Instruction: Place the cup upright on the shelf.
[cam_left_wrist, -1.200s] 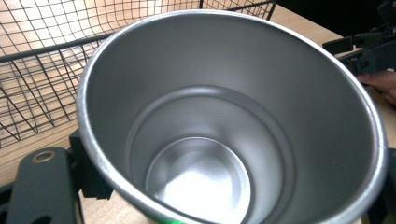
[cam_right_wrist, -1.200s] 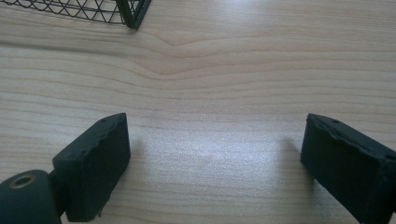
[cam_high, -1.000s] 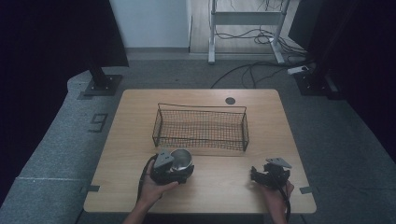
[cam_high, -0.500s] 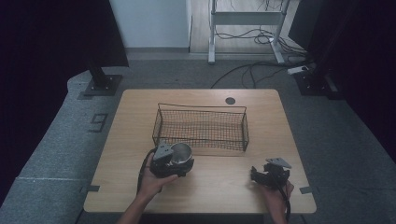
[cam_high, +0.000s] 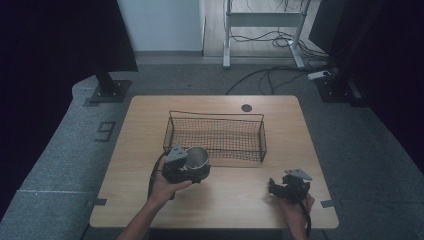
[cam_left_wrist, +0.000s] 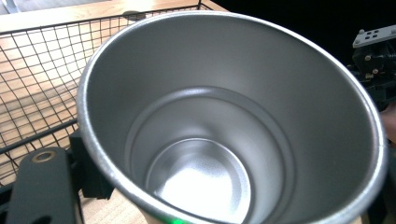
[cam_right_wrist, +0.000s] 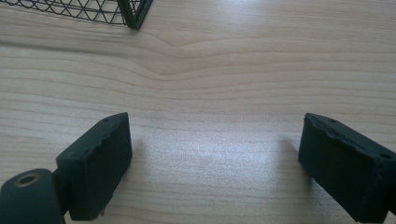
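Cup (cam_high: 198, 158) lifted toward basket (cam_high: 216, 137), seemingly clamped between left fingers.

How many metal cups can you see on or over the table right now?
1. The metal cup is held in the left gripper, at the near left corner of the wire basket. The basket looks empty; nothing seems hidden.

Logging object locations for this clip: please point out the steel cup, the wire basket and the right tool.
steel cup (cam_left_wrist: 201, 182), left gripper view, inner bottom.
wire basket (cam_high: 215, 114), high view, far top rim.
right tool (cam_right_wrist: 215, 163), right gripper view, midway between its open jaws.
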